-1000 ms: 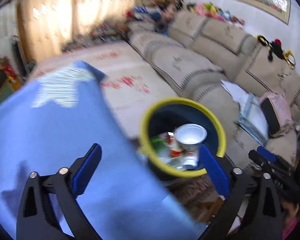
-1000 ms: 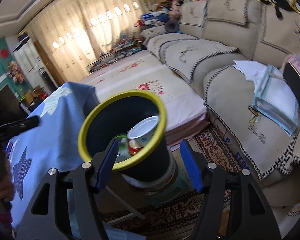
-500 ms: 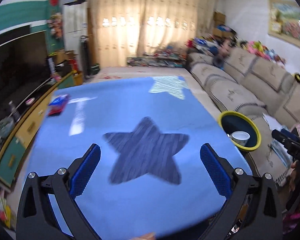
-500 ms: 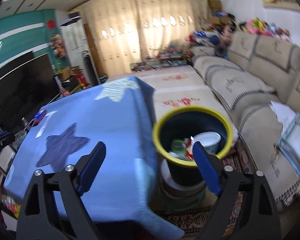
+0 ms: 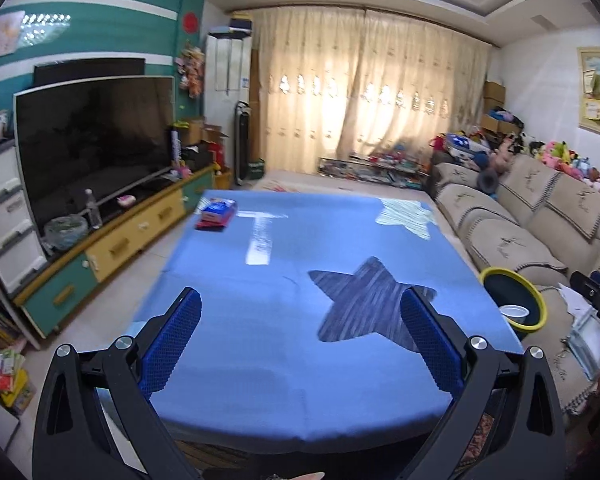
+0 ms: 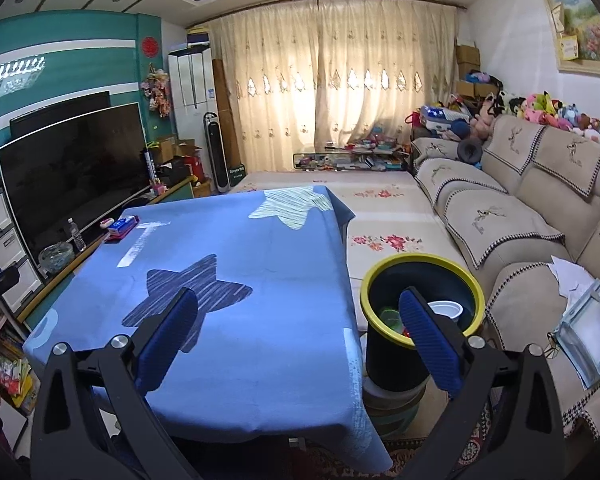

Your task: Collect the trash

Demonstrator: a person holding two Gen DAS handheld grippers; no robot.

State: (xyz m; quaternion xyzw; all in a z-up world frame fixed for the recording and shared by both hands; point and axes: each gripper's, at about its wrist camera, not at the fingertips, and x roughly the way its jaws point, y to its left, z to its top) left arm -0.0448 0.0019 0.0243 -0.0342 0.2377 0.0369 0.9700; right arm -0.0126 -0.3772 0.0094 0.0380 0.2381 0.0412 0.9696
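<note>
While both claws [image 5: 300,330] [image 6: 298,330] gape empty, the yellow-rimmed bin [image 6: 420,268] holds a white cup [image 6: 446,310] and seemingly wrappers.

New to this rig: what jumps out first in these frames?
The big blue star-patterned tablecloth fills the middle of both views, bare except for a small red and blue packet at its far left corner. Right of the table stands a yellow-rimmed black bin with a white cup inside. Both the left gripper and right gripper are open and empty.

Bin [image 6: 420,280] right of table [image 6: 260,320]; cup [image 6: 446,310] inside bin.
</note>
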